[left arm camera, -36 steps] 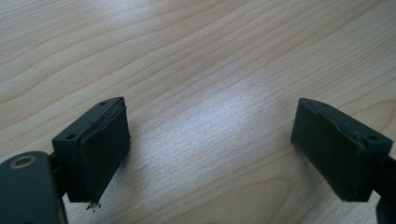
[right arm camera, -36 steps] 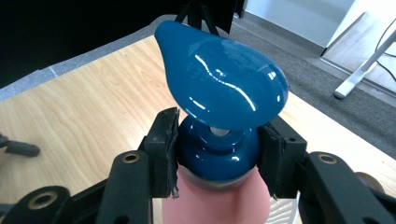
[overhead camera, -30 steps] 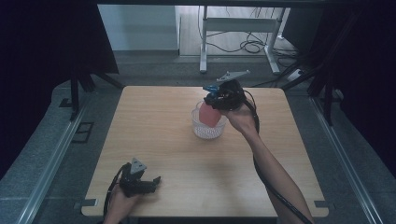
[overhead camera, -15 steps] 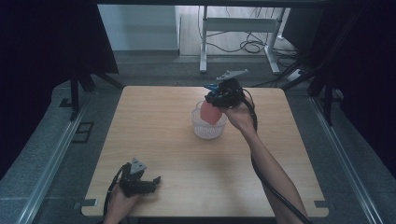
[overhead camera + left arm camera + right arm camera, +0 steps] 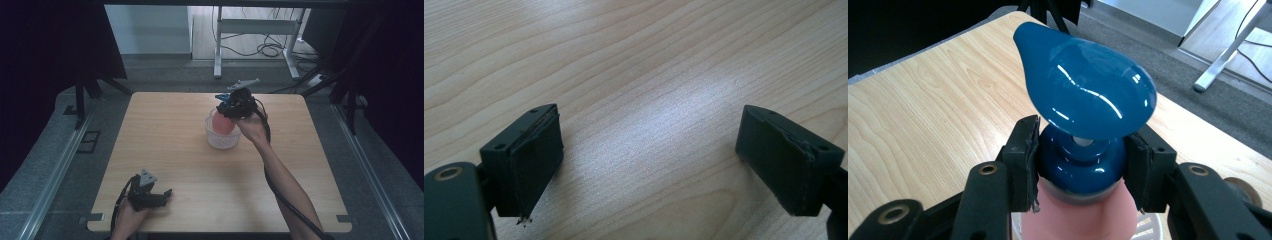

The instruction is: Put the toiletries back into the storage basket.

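The worktop [image 5: 165, 150] is broad and mostly bare, so little stands in the way of the work; at the centre of the high view sits a white perforated basket [image 5: 221, 138], and the pink bottle [image 5: 221, 123] with its blue pump top [image 5: 1083, 95] hangs in it or just over it, clamped at the blue collar by the right hand-held gripper [image 5: 231, 104]. The main risk, as I judge it, lies with the basket: it looks light, and if the bottle's base catches the rim on the way in, the basket could tip or skid across the smooth wood. A smaller risk is the grip itself, since the jaws press on a glossy rounded collar and the bottle could slip or swing if the hand tilts. The long pump spout juts toward the top of the right gripper view and could snag the basket wall if the bottle leans. The left hand-held gripper [image 5: 150, 196] rests at the lower left of the high view, jaws wide with nothing between them, well apart from the basket.
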`<control>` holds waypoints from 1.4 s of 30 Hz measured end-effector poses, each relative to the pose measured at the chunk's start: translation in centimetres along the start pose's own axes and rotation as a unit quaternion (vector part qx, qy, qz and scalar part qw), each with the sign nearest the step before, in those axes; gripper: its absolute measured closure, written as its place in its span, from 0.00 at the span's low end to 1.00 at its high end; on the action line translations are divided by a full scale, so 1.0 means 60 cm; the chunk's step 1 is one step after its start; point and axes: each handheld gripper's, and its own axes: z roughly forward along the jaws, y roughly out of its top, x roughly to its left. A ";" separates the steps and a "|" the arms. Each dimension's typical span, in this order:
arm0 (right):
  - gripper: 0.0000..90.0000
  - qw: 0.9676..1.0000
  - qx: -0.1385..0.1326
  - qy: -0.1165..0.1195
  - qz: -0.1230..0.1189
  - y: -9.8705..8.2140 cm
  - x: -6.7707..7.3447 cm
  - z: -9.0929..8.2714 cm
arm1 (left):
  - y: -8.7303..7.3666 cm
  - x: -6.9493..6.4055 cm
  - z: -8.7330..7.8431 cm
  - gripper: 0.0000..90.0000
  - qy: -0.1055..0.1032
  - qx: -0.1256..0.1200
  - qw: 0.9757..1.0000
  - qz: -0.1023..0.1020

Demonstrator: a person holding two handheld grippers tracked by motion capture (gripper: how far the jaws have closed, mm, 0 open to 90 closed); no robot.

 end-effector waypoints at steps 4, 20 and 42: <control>0.59 1.000 0.004 -0.001 0.001 -0.004 0.000 0.007 | 0.000 0.000 0.000 0.13 0.000 0.000 1.000 0.000; 0.59 1.000 0.017 0.000 0.003 -0.027 0.001 0.038 | 0.000 0.000 0.000 0.13 0.000 0.000 1.000 0.000; 0.59 0.999 0.035 0.003 0.008 -0.055 -0.001 0.072 | 0.000 0.000 0.000 0.13 0.000 0.000 1.000 0.000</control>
